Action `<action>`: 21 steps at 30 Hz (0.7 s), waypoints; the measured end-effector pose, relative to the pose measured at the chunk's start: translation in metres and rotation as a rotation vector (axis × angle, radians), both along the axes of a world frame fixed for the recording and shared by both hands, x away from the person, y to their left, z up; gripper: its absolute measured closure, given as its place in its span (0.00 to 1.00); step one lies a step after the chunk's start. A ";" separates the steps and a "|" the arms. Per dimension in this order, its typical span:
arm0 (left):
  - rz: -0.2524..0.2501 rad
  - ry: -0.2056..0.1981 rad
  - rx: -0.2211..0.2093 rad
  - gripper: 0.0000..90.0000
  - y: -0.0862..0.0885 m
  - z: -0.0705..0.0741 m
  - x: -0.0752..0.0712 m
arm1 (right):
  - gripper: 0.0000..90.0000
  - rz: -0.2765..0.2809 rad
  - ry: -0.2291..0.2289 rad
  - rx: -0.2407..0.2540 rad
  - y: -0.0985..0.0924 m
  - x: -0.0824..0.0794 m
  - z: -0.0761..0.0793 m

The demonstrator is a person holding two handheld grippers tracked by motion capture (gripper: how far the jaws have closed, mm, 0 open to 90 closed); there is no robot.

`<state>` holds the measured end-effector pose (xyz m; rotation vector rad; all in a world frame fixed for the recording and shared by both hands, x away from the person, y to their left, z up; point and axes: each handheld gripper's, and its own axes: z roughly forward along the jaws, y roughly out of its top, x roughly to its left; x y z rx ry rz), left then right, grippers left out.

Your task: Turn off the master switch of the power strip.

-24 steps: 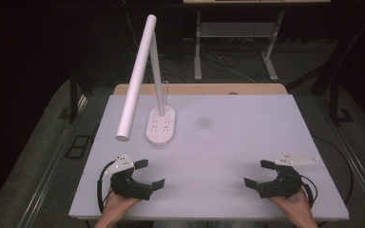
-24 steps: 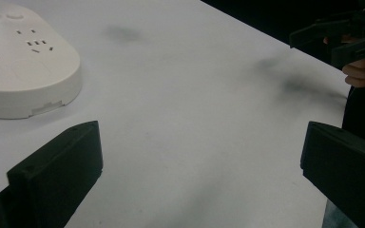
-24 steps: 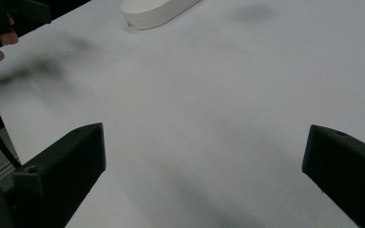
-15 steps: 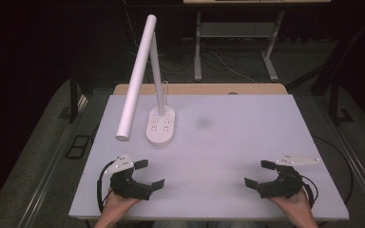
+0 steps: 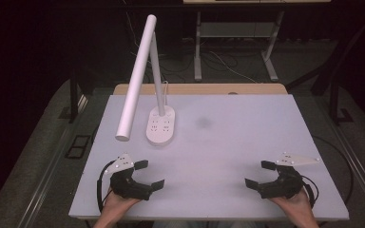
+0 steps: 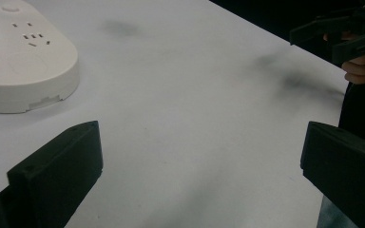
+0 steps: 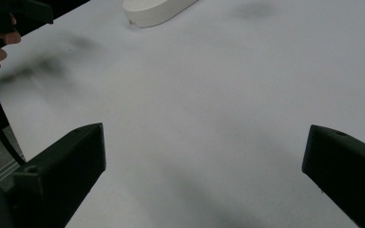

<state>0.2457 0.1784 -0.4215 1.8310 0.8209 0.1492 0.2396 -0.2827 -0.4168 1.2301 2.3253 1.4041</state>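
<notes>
- The left gripper sat near the table's front-left corner, jaws spread wide, grasping nothing;
- the white desk lamp stood left of centre, well beyond it;
- the right gripper sat front-right, jaws likewise wide apart, empty.

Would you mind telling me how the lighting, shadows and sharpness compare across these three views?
High view: the table is evenly lit while the surroundings fall nearly black; a faint grey smudge sits beside the lamp base. Left gripper view: the base is fairly sharp, soft dark patches lie on the table. Right gripper view: softer overall, near jaws blurred, diffuse shadows.
</notes>
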 end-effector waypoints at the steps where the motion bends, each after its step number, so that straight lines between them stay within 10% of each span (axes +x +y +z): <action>1: -0.002 0.000 0.005 0.00 0.000 0.000 0.000 | 0.00 0.004 -0.001 -0.002 0.000 0.000 0.000; 21: -0.022 0.045 0.035 0.00 0.001 0.003 0.001 | 0.00 0.013 0.010 -0.010 -0.001 0.000 -0.001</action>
